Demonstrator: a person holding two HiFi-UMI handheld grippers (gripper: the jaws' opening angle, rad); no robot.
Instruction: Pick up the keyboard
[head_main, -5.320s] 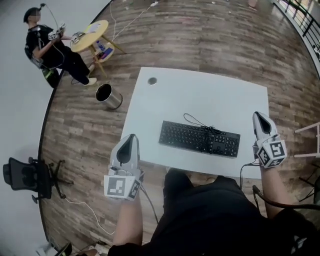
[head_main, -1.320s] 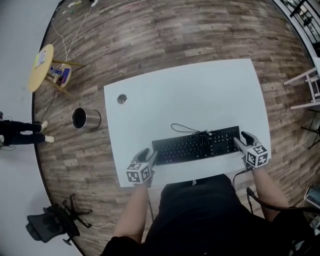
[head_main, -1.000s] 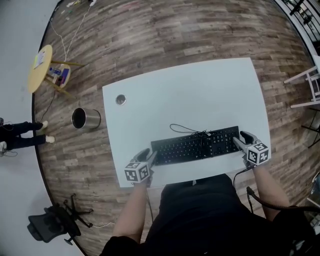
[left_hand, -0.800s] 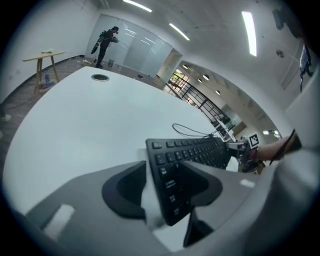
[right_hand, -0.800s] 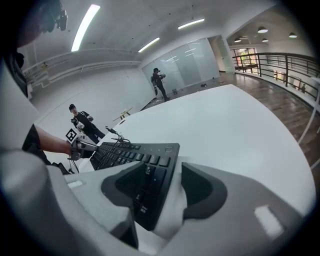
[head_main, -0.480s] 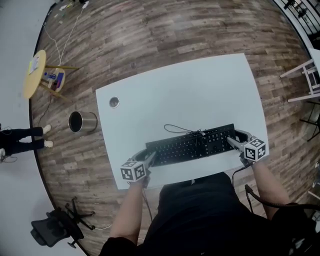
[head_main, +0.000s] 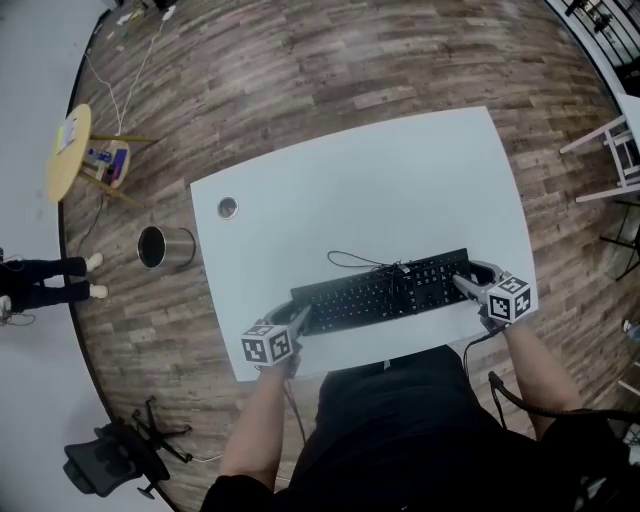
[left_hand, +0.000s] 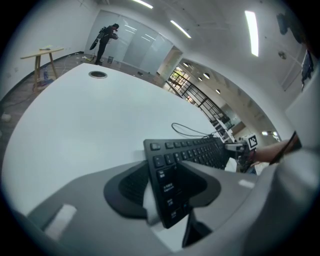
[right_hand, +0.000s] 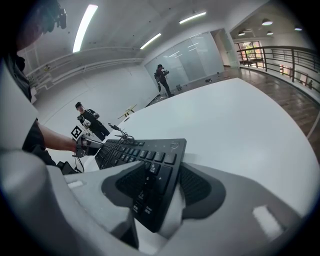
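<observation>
A black keyboard (head_main: 380, 292) lies along the near side of the white table (head_main: 350, 190), its cable (head_main: 350, 260) looping behind it. My left gripper (head_main: 300, 315) is at its left end. In the left gripper view the jaws are closing, with that end (left_hand: 170, 165) between the dark pads (left_hand: 125, 187). My right gripper (head_main: 466, 284) is at the right end, and in the right gripper view the numpad end (right_hand: 155, 175) sits clamped between its pads (right_hand: 197, 185). Each gripper view shows the other gripper far along the keys: right gripper (left_hand: 240, 146), left gripper (right_hand: 82, 142).
A round cable hole (head_main: 228, 207) is in the table's far left. On the wooden floor stand a metal bin (head_main: 152, 246), a yellow round side table (head_main: 68, 150), an office chair (head_main: 105, 462) and a white chair (head_main: 620, 150). A person's legs (head_main: 45, 275) show at the left edge.
Five seconds ago both grippers hung off the table's near edge, clear of the keyboard; since about a second ago they sit at its two ends. Over the last half second nothing visibly moved.
</observation>
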